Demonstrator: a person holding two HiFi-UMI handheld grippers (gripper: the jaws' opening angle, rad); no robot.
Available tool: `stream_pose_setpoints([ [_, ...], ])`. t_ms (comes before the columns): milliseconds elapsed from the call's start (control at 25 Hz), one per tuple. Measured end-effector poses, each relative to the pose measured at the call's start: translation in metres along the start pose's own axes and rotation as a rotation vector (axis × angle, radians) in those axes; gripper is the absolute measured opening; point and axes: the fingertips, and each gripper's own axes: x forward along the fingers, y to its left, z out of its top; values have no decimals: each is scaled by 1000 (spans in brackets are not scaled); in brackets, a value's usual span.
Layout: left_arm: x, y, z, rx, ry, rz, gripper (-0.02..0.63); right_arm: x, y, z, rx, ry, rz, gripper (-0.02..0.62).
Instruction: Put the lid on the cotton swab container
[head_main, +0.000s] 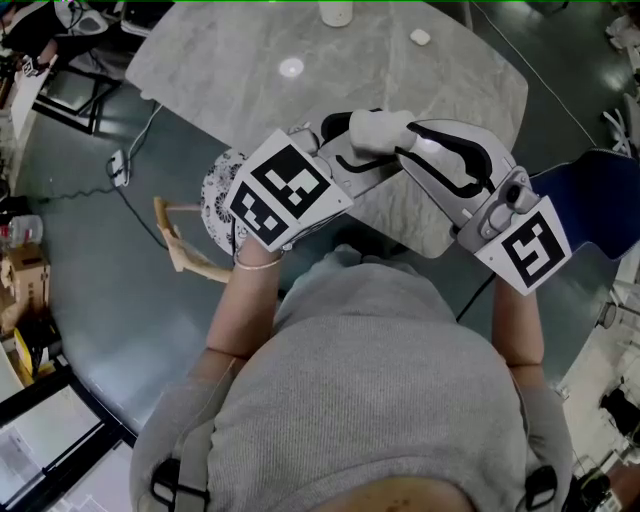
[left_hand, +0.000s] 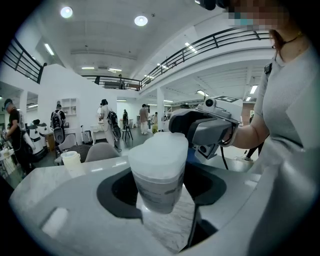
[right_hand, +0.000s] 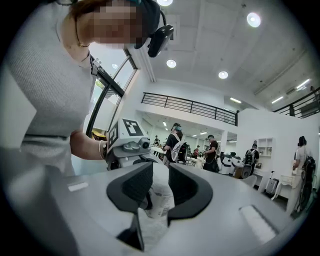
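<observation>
Jaws of the left gripper grasp the cotton swab container by its body, holding it upright above the marble table. Its frosted lid sits on top, and from the far side the right gripper is clenched on that lid.

Is a grey marbled table. Bears a white cup at the far edge and a small white object near the far right corner, apart from the cup.
</observation>
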Motion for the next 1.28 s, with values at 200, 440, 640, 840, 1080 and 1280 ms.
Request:
stream_pose_setpoints([
  [200,2,0,-2,7,8,-1,259,1,0,-4,9,58,-2,98],
  [440,4,-3,1,-9,-45,-24,262,-1,-1,0,36,11,-7,94],
  [640,7,-2,-1,19,-34,-15,264,-2,-3,0,57,-30,-37,91],
  [840,11,-1,-7,28,-15,-5,264,-5,-7,2,88,-66,-69,79],
  [1080,14,3,-9,13,-28,10,264,-16,-20,0,108,-99,-142,3],
  [1280,17,6,-15,3,-29,13,264,-16,-25,-5,145,-99,-185,3],
])
